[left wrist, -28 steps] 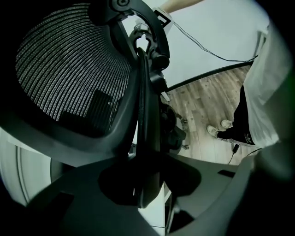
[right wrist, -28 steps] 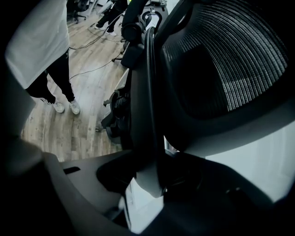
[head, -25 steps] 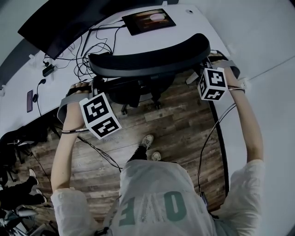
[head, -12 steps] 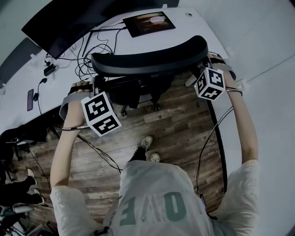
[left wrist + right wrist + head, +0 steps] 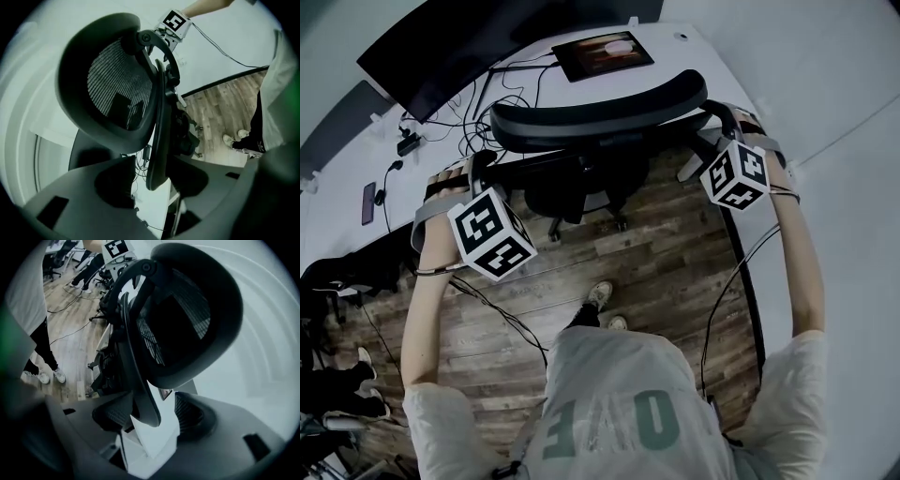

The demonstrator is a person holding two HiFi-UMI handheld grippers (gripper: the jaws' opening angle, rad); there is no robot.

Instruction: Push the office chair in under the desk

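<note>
Black mesh and plastic: the office chair [image 5: 600, 117] stands straight ahead of both claws, with the white desk [image 5: 694, 56] just beyond it, so any push runs away from the person toward the desk. The curved backrest top has its long axis running crosswise from 1 claw to the other. Each claw sits at 1 end of it and neither hand looks nearer. The left gripper [image 5: 152, 185] has just been opening. Its jaws stand apart with a dark backrest frame strut between them, a gap shows on both sides and the pads are not pressing, so it is released. The right gripper [image 5: 152, 416] has just been opening too, its jaws wide either side of the matching strut and not clamped. The chair has a see-through mesh back [image 5: 112, 89], a thick dark rim and an outer frame arm hinged near the top. Its castor base rests on the wooden floor [image 5: 666, 253] below the claws. The backrest top overlaps the desk edge in the head view, so the chair is likely close to fully in. How far the seat sits under cannot be told. Past the chair are a dark monitor [image 5: 469, 42], loose cables [image 5: 487, 117] and a dark pad [image 5: 602, 54].
</note>
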